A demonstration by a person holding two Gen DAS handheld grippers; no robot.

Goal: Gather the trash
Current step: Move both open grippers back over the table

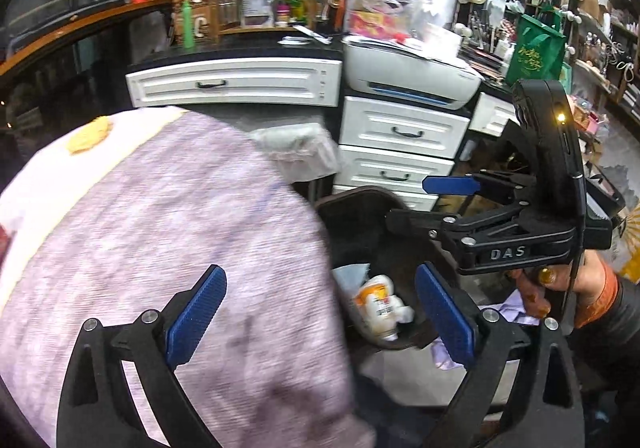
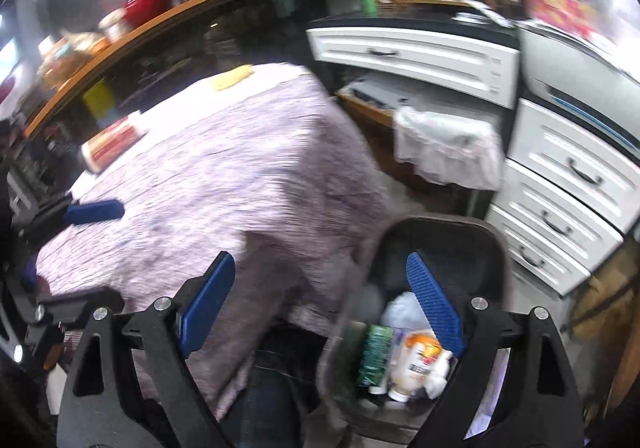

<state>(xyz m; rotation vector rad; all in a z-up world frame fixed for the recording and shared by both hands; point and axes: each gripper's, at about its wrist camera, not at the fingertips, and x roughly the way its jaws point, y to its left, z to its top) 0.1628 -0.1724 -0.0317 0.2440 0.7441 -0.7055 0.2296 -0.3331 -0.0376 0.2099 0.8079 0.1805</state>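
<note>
Your left gripper (image 1: 320, 312) is spread wide with nothing between its blue pads. It hangs over the edge of a round table (image 1: 160, 228) covered in a mottled lilac cloth, with a dark trash bin (image 1: 360, 208) just beside the table, below and to the right.

Your right gripper (image 2: 320, 312) is also spread wide and holds nothing. It hovers above the same bin (image 2: 440, 232), looking down into it. In the left wrist view, that gripper (image 1: 452, 184) appears from the side, your right hand (image 1: 560, 288) wrapped round its handle.

The trash lies inside the bin: a white squeeze bottle with an orange label (image 2: 416, 364), a green can (image 2: 374, 356) touching it on the left, and crumpled white plastic (image 2: 404, 310) behind them.

On the table sit a yellow item (image 2: 232, 78) at the far edge and a red-and-white packet (image 2: 112, 146) to its left. Both are blurred. White drawers (image 1: 400, 128) stand behind the bin, with a printer (image 1: 412, 76) on top.
</note>
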